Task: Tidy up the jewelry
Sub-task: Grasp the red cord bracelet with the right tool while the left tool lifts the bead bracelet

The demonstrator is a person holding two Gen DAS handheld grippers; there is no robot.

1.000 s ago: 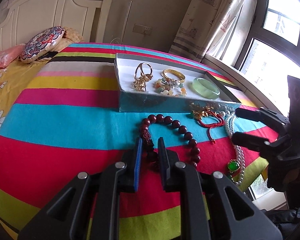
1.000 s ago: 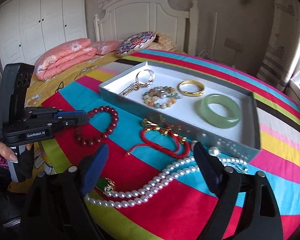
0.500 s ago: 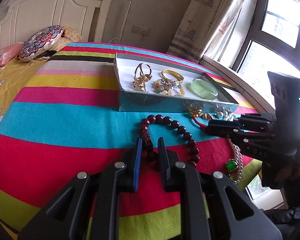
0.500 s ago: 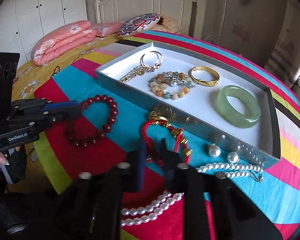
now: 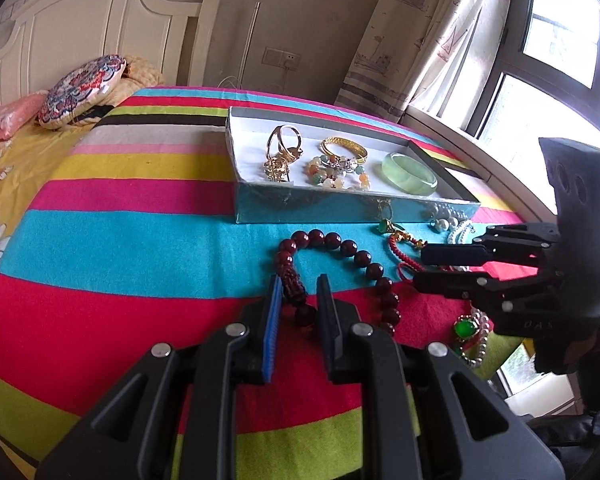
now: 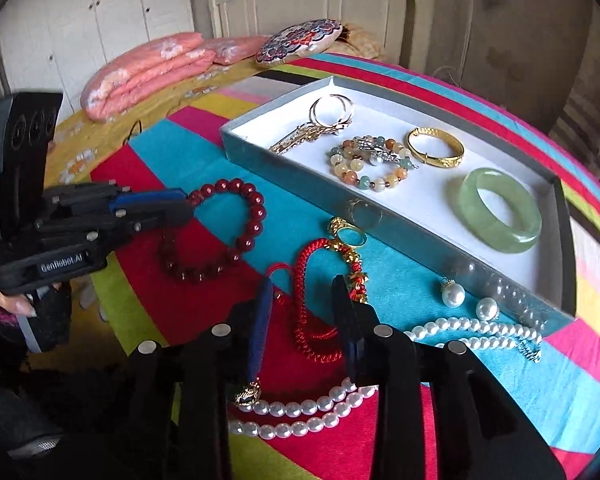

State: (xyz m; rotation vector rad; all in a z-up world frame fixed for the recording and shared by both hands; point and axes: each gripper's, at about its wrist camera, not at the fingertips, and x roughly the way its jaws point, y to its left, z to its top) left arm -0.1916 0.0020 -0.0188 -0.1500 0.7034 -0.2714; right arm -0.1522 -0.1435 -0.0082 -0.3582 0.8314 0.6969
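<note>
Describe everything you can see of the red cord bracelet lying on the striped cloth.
The red cord bracelet is a loop of twisted red cord with small gold beads along one side and a loose red tail. It lies flat on the striped cloth, just in front of the silver box, next to a gold ring with a green stone. The right gripper straddles its near part, jaws opening; the pads do not visibly press it.
</note>
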